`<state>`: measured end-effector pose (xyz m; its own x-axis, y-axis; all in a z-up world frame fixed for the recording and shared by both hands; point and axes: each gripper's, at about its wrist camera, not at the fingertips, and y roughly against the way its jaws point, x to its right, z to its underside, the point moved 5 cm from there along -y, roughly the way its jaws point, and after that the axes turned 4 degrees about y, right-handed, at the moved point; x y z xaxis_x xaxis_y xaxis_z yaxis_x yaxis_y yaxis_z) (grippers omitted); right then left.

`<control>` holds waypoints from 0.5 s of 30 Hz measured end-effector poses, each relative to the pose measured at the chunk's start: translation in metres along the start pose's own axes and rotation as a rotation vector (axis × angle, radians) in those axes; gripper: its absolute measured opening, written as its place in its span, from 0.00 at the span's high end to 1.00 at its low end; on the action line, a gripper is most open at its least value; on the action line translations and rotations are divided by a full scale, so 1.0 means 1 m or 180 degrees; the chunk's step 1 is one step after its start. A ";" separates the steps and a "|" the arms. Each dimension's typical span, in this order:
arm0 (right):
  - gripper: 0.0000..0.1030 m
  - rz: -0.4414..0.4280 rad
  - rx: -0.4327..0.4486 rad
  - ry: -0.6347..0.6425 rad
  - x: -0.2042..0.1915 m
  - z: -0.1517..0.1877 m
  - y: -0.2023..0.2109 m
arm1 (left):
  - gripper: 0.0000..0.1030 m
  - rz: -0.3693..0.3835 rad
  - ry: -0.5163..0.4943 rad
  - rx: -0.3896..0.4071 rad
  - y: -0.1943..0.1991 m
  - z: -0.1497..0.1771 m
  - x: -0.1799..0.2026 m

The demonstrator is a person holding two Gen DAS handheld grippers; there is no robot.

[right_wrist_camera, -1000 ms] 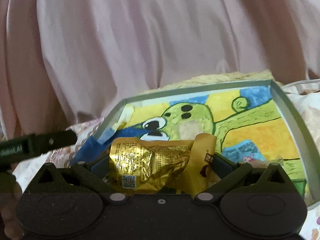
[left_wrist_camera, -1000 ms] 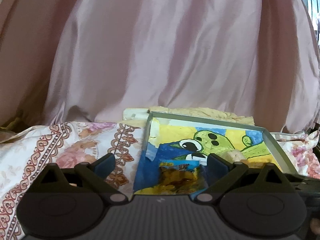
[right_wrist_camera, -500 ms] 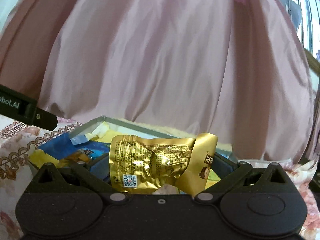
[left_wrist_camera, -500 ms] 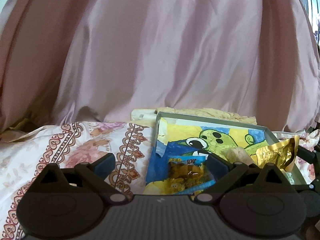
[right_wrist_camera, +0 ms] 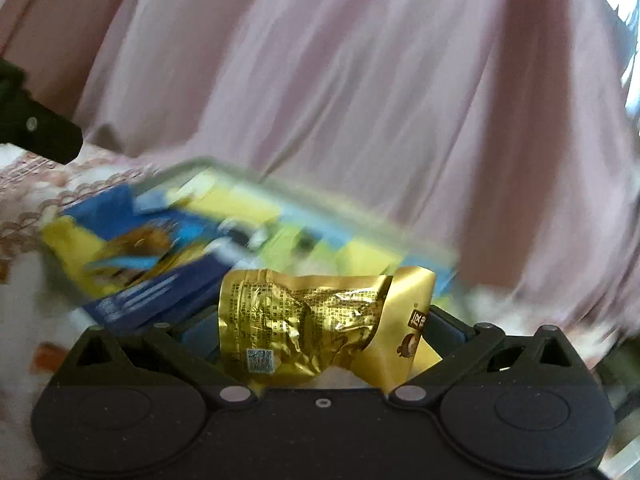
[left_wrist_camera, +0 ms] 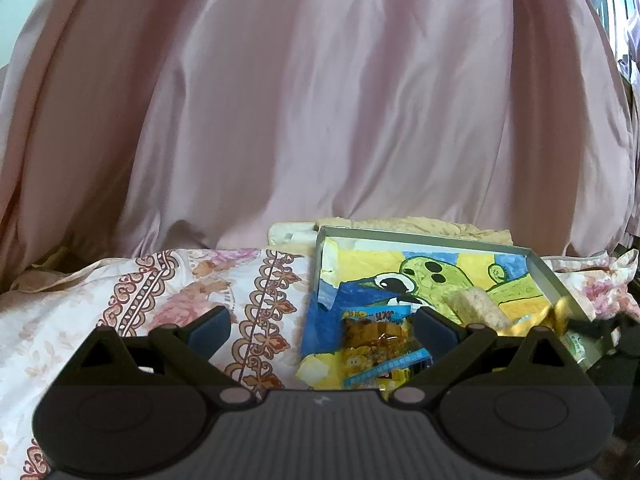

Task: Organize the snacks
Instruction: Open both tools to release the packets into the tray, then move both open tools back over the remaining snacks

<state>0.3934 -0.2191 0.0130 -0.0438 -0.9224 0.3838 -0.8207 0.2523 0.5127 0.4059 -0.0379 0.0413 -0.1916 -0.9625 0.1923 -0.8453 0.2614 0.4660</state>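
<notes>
My right gripper (right_wrist_camera: 322, 326) is shut on a crumpled gold snack packet (right_wrist_camera: 304, 320), held just above the near side of the tray (right_wrist_camera: 224, 168), which is blurred here. In the left wrist view the tray (left_wrist_camera: 424, 234) has a grey rim and a painted green cartoon lining. A blue snack packet (left_wrist_camera: 380, 344) and a beige puffed bar (left_wrist_camera: 476, 308) lie in it. The gold snack packet (left_wrist_camera: 560, 312) peeks in at the tray's right rim. My left gripper (left_wrist_camera: 320, 326) is open and holds nothing, low over the tray's left edge.
The tray rests on a floral bedsheet (left_wrist_camera: 180, 292) that spreads out to its left. Pink curtain fabric (left_wrist_camera: 320, 100) hangs close behind everything. A yellow towel (left_wrist_camera: 400, 224) lies behind the tray. The left gripper's body (right_wrist_camera: 36, 128) shows at the far left of the right wrist view.
The right gripper swung with the gold packet, from over the tray's middle to low by its right rim. The left gripper drifted left, still open.
</notes>
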 end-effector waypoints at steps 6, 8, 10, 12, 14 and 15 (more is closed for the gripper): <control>0.01 -0.0443 -0.0234 -0.0463 0.011 0.005 -0.006 | 0.03 0.0018 0.0026 -0.0027 0.000 0.002 -0.003; 0.01 -0.0374 -0.0148 -0.0431 0.011 0.008 -0.003 | 0.03 0.0028 0.0032 -0.0026 0.001 0.004 -0.004; 0.01 -0.0354 -0.0091 -0.0440 0.012 0.012 0.006 | 0.03 0.0020 0.0020 -0.0022 0.001 0.005 -0.005; 0.01 -0.0436 -0.0159 -0.0418 0.014 0.016 0.009 | 0.03 0.0013 0.0031 -0.0030 0.001 0.006 -0.005; 0.01 -0.0452 -0.0182 -0.0330 0.012 0.022 0.012 | 0.03 0.0005 0.0075 -0.0057 0.002 0.007 -0.005; 0.01 -0.0433 -0.0214 -0.0264 0.010 0.027 0.011 | 0.03 0.0013 0.0092 -0.0064 0.003 0.008 -0.005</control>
<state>0.3682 -0.2338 0.0015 0.0159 -0.9696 0.2442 -0.7825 0.1400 0.6068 0.4009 -0.0327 0.0350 -0.1803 -0.9589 0.2190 -0.8342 0.2671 0.4824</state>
